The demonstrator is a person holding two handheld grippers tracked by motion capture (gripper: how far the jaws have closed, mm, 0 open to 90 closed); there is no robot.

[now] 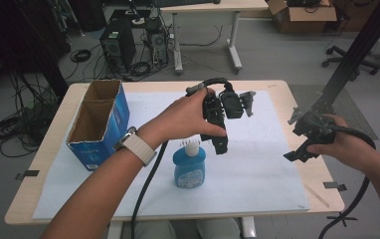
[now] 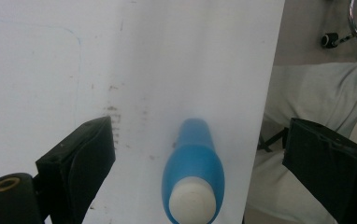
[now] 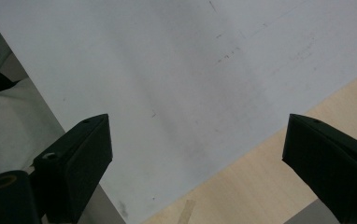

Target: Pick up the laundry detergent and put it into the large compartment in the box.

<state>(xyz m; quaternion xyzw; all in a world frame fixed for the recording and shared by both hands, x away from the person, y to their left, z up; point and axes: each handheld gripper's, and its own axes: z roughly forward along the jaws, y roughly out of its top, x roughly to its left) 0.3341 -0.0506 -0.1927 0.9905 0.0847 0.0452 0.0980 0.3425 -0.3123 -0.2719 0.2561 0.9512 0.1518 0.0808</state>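
A blue bottle (image 1: 190,168) with a white cap stands upright on the white sheet (image 1: 257,169) near the table's front middle. My left gripper (image 1: 220,144) hangs above and just right of it, pointing down, jaws open. In the left gripper view the bottle (image 2: 194,179) is seen from above, its white cap (image 2: 192,201) between the two spread jaws and well below them. My right gripper (image 1: 297,152) is held over the table's right edge, open, with nothing between its jaws; its own view looks down on the sheet (image 3: 190,70) and bare wood (image 3: 260,186).
An open blue cardboard box (image 1: 98,122) stands at the table's left. A black frame post (image 1: 357,55) rises at the right. Bits of tape (image 1: 334,185) lie near the right front corner. Computers and cables sit on the floor beyond the table.
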